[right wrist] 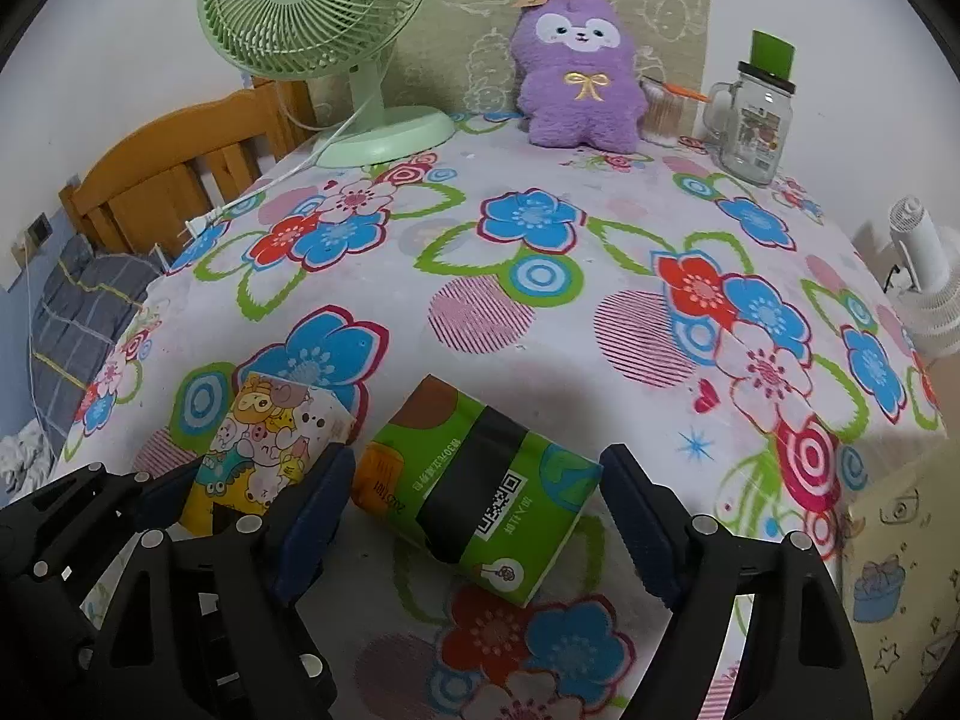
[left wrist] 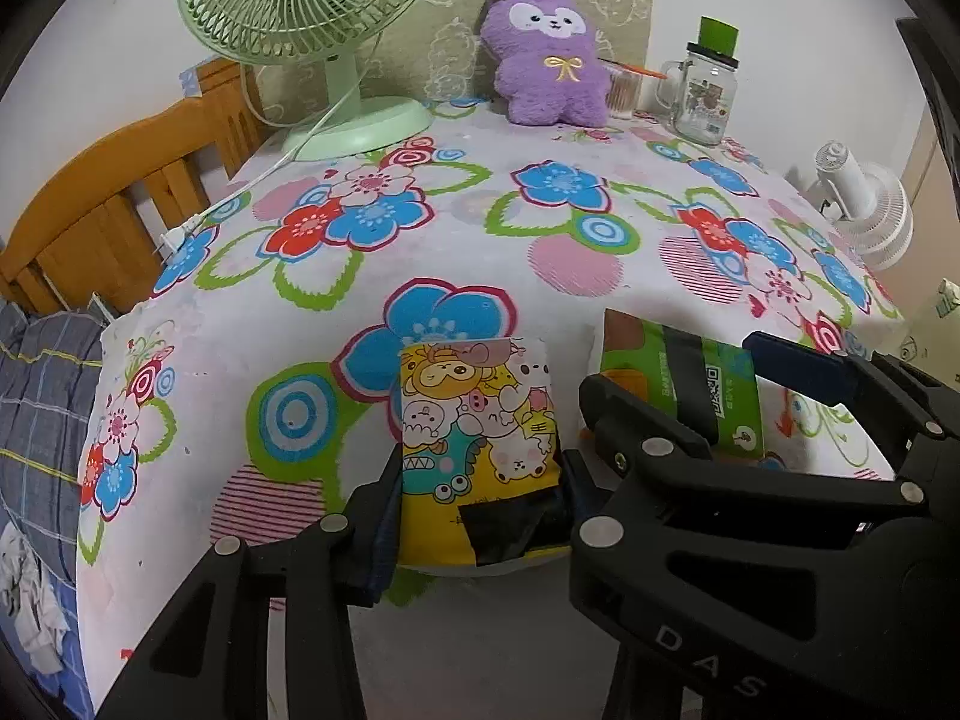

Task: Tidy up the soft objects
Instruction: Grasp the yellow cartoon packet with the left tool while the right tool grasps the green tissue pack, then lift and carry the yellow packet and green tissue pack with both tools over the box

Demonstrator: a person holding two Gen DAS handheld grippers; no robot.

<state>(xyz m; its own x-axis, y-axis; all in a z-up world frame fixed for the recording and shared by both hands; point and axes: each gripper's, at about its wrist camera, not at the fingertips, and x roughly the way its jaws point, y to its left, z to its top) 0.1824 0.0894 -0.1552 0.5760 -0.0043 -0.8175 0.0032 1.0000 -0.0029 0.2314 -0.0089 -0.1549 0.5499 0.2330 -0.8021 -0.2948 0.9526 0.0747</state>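
Landmark: green rectangular tissue pack with black band [right wrist: 480,492], lying flat near the front edge of the flower-print tablecloth [left wrist: 540,228].

Just left of it: yellow cartoon-print soft tissue pack [left wrist: 474,438]. Left gripper [left wrist: 480,516] is clamped on its near end, both pads pressed against its sides. Judged: gripped low so it can be lifted clear.

Right gripper [right wrist: 474,516] straddles the green pack, jaws wide, pads not touching. Judged: lining up a grasp across its short side.

Far behind it: purple plush alpaca toy [right wrist: 579,72], propped upright.
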